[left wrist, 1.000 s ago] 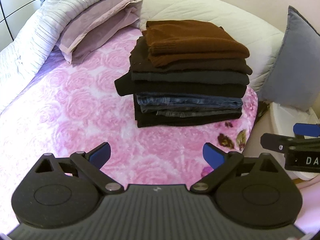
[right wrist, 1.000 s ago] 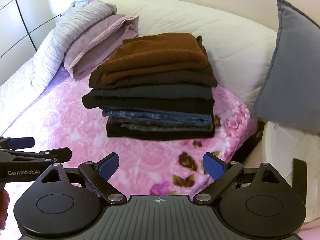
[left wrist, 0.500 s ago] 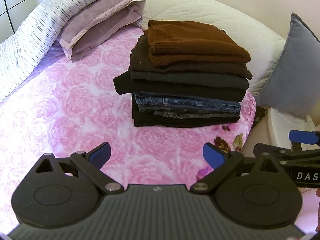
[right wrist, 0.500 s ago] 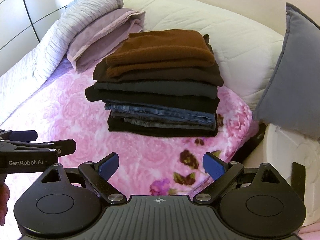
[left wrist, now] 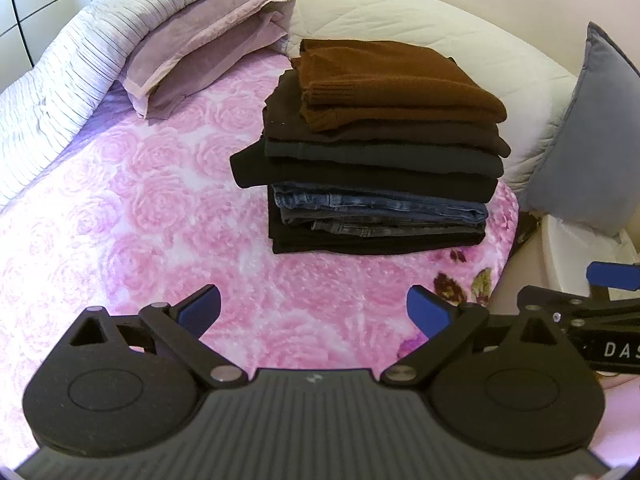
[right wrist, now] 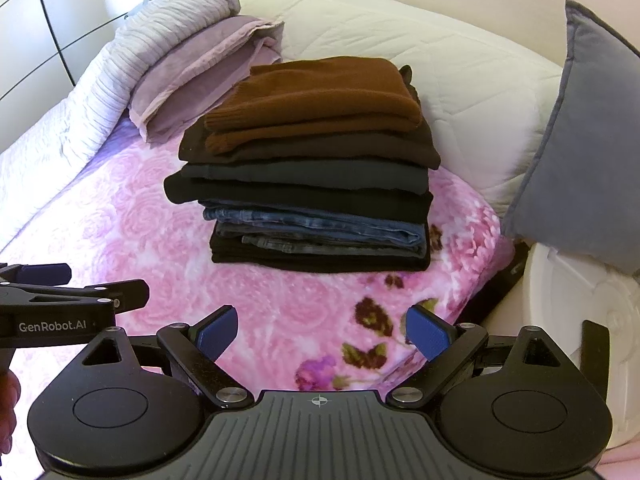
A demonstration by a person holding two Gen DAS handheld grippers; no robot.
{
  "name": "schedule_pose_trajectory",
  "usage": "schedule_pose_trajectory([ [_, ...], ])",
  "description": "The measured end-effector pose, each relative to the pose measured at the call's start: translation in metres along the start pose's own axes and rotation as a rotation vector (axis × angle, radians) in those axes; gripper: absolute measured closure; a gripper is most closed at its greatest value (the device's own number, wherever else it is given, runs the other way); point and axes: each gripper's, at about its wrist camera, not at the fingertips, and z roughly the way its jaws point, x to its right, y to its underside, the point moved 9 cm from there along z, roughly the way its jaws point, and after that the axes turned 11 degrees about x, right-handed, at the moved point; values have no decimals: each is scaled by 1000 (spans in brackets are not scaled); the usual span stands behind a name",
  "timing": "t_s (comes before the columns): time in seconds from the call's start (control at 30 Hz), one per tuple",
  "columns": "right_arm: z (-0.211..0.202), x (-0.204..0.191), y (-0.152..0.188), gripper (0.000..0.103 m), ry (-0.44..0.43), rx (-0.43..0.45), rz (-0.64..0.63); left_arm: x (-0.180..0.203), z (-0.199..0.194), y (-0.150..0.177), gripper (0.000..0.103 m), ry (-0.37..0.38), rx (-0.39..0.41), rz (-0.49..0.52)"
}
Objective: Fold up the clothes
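A stack of folded clothes (left wrist: 380, 168) lies on the pink rose blanket (left wrist: 152, 208), with a brown sweater (left wrist: 392, 76) on top, dark garments below and blue jeans (left wrist: 380, 204) near the bottom. The stack also shows in the right wrist view (right wrist: 316, 184). My left gripper (left wrist: 314, 312) is open and empty, short of the stack, above the blanket. My right gripper (right wrist: 320, 334) is open and empty, also short of the stack. The right gripper shows at the right edge of the left wrist view (left wrist: 592, 308); the left gripper shows at the left of the right wrist view (right wrist: 68, 296).
A mauve pillow (left wrist: 200, 40) and a striped grey-white quilt (left wrist: 60, 80) lie at the back left. A white quilted headboard cushion (right wrist: 420, 40) stands behind the stack. A grey cushion (right wrist: 580, 140) stands at the right above a white object (right wrist: 568, 288) beside the bed.
Both grippers have shifted slightly, so the stack sits a little differently in view. Both stay open and empty. The stack has not moved.
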Motion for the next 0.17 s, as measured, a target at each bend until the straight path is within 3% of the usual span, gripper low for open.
schedule_pose_trajectory([
  [0.17, -1, 1, 1, 9, 2, -1, 2, 2, -3, -2, 4, 9, 29, -1],
])
